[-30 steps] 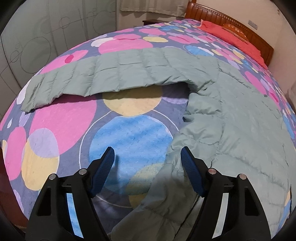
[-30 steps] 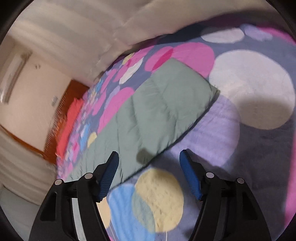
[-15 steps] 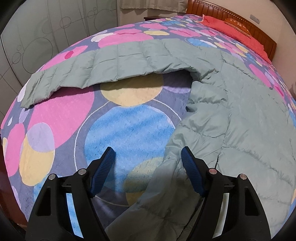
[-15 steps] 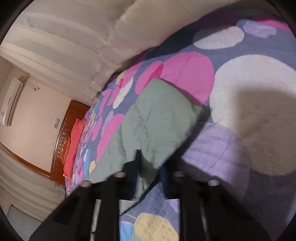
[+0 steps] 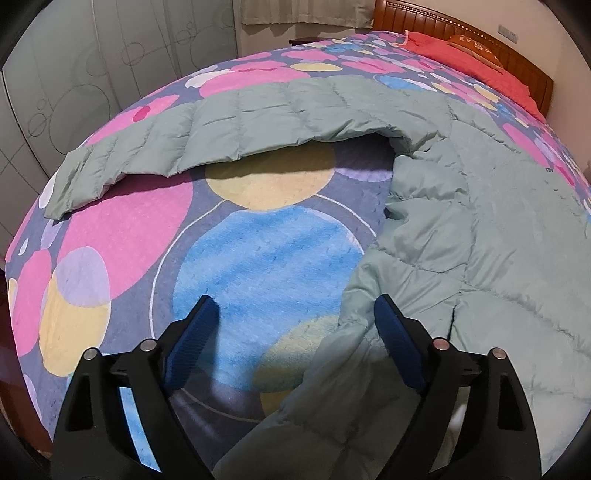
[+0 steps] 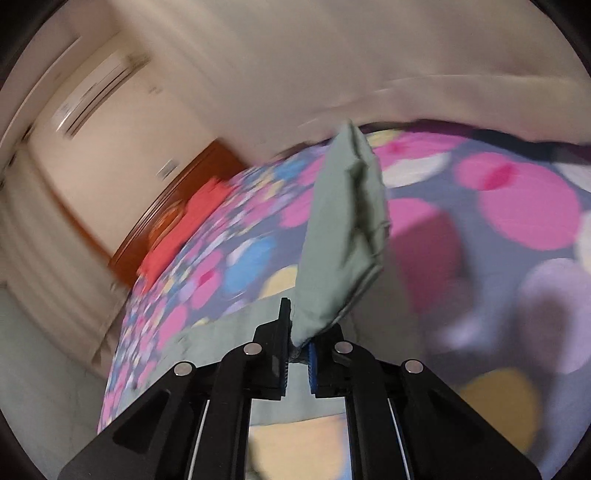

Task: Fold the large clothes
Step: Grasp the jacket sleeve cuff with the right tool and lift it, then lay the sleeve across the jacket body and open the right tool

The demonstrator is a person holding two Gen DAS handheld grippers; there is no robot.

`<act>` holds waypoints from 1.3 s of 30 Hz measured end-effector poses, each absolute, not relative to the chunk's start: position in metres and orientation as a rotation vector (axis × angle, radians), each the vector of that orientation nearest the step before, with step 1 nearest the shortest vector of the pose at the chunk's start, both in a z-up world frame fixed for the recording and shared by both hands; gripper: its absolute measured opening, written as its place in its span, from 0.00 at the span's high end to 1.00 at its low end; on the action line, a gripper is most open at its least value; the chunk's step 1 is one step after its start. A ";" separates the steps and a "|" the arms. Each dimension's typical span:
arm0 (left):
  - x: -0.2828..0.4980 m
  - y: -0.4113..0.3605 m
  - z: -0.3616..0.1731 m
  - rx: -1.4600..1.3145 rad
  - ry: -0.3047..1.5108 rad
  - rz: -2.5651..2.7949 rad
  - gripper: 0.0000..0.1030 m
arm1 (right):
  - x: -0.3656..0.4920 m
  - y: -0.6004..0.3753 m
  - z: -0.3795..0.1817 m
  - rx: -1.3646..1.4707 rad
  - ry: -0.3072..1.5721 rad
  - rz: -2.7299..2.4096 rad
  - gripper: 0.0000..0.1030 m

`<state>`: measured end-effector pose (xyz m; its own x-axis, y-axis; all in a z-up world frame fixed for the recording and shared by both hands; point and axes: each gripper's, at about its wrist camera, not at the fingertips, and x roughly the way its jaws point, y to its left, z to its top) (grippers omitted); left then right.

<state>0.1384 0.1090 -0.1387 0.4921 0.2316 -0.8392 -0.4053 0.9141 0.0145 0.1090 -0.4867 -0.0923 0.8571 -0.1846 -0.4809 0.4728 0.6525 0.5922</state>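
On the wide bed, in the left wrist view, a pale green quilted down jacket (image 5: 498, 206) lies spread over a bedspread with pink, blue and yellow circles on grey-purple cloth (image 5: 258, 258). One long padded sleeve (image 5: 221, 129) stretches to the left across the far part of the bed, with its cuff near the left edge. The body of the jacket covers the right side, and its lower part comes down toward the camera. The left hand-held gripper (image 5: 291, 314) is released: its two blue-padded fingers (image 5: 195, 339) stand wide apart, low over the bedspread. The right finger is over the edge of the green cloth and the left one is over the blue circle; nothing is between them except the edge of the jacket that lies flat below. At the far right there is a red pillow (image 5: 480, 62) against a brown wooden headboard (image 5: 443, 26), and at the left a pale wardrobe with circle patterns (image 5: 74, 92). In the right wrist view, which is blurred, the right hand-held gripper (image 6: 297, 354) is clenched on a piece of the same green jacket (image 6: 343, 240). The cloth stands up from the closed fingers, lifted above the bedspread. A white air conditioner (image 6: 92, 99) is on the wall at the upper left.
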 end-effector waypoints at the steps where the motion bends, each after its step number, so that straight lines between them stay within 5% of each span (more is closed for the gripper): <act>1: 0.139 0.110 -0.139 -0.194 0.983 0.391 0.12 | 0.119 -0.479 -0.090 0.762 0.408 -0.363 0.92; 17: 0.140 0.111 -0.143 -0.182 0.971 0.388 0.08 | 0.260 -0.258 -0.096 0.462 0.644 0.072 0.93; 39: 0.141 0.111 -0.145 -0.190 0.965 0.385 0.06 | 0.298 -0.144 -0.153 0.231 0.927 0.244 0.92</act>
<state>0.1407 0.1105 -0.1446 0.5086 0.2340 -0.8286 -0.4010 0.9160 0.0126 0.2975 -0.1438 -0.1535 0.5768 0.3052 -0.7577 -0.1081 0.9479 0.2996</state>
